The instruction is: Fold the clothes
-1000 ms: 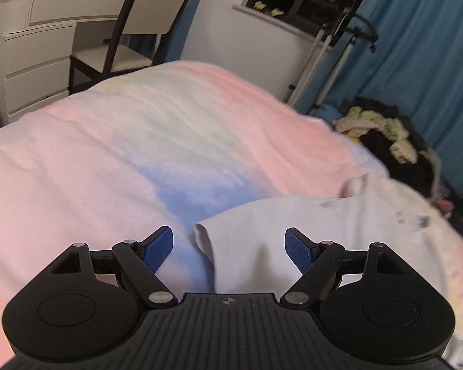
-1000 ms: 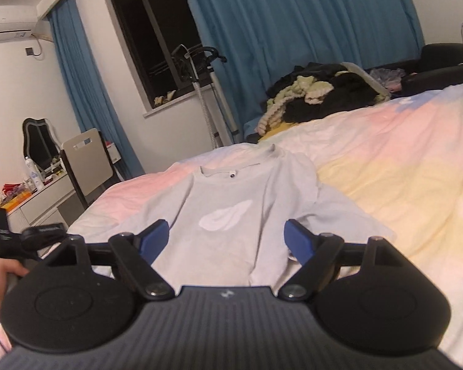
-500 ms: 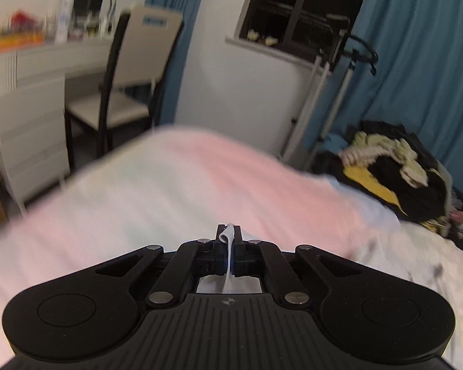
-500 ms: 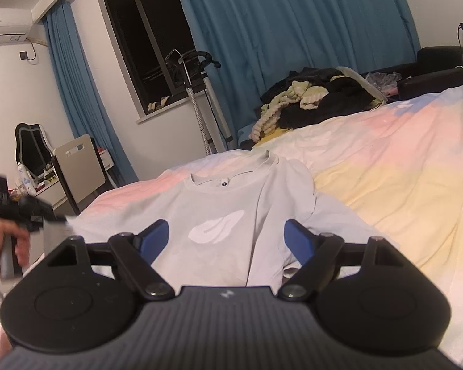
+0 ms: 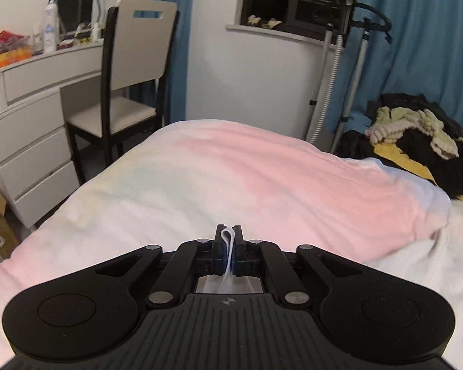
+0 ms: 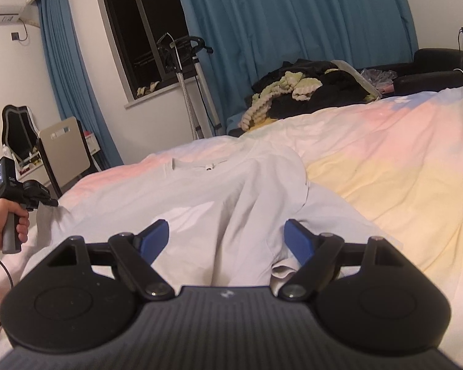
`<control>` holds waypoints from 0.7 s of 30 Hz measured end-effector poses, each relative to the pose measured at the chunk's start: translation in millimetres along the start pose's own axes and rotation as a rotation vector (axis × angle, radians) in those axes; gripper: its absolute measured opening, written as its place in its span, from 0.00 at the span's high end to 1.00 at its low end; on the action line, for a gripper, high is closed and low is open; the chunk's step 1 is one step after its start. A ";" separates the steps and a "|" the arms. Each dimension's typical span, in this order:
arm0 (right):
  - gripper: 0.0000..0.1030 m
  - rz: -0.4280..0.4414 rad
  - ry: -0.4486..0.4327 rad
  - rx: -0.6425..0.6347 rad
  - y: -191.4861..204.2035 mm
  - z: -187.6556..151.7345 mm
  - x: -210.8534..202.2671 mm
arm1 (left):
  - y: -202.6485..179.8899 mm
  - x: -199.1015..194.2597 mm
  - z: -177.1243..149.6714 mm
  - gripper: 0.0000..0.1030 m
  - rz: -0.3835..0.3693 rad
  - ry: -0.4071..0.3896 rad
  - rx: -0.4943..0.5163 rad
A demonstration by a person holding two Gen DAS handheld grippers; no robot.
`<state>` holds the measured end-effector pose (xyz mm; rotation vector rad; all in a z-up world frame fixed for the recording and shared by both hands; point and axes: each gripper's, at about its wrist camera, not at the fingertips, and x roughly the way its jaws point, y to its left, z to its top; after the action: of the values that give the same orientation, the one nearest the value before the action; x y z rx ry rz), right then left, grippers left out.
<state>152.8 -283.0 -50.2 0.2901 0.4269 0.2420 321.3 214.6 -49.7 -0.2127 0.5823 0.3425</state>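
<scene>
Since the earlier frame, left gripper (image 5: 228, 246) has closed, pinching the white T-shirt (image 6: 219, 191) sleeve edge, lower centre; right gripper (image 6: 228, 240) jaws gape, empty.

Your bed (image 6: 385, 160) wears a pastel pink, yellow and white cover. White T-shirt (image 6: 219, 191) lies flat on it, collar far, hem near, left sleeve lifted.

Bare bedspread (image 5: 200, 185) lies open ahead; chair (image 5: 132, 71) and clothes pile (image 5: 416, 135) flank its far edge.
</scene>
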 end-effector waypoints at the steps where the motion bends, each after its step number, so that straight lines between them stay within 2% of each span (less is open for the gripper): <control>1: 0.20 0.000 0.002 0.002 -0.6 -0.3 1.1 | 2.4 1.0 -0.5 0.94 -0.011 0.004 -0.005; 2: 0.20 -0.001 0.002 0.000 -0.8 -0.6 1.8 | 3.1 0.6 -0.8 0.86 -0.012 0.013 -0.008; 3: 0.20 -0.002 0.000 -0.005 -0.5 -0.7 2.0 | 3.5 -2.0 -0.8 0.68 -0.010 0.017 -0.004; 4: 0.20 -0.003 -0.001 -0.010 -0.1 -0.9 2.1 | 3.7 -6.1 -0.7 0.56 -0.009 0.017 0.005; 5: 0.20 -0.003 -0.005 -0.013 0.0 -0.5 1.2 | 3.6 -12.4 -0.7 0.40 -0.007 0.005 0.016; 6: 0.20 -0.002 -0.009 -0.014 0.1 0.0 0.1 | 2.8 -21.2 -1.2 0.36 -0.009 -0.010 0.025; 10: 0.20 -0.004 -0.026 -0.023 4.8 2.1 -5.8 | -1.4 -61.5 -7.5 0.31 -0.043 -0.037 0.052; 16: 0.20 0.002 -0.056 -0.041 10.4 6.4 -24.5 | -16.9 -139.1 -34.7 0.24 -0.185 -0.082 0.067; 21: 0.20 0.015 -0.091 -0.054 13.9 9.3 -47.2 | -45.5 -190.6 -65.3 0.19 -0.278 -0.095 0.080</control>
<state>112.8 -285.8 -20.2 0.2508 0.3278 0.2540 156.7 105.0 10.1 -0.1964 0.4645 0.0599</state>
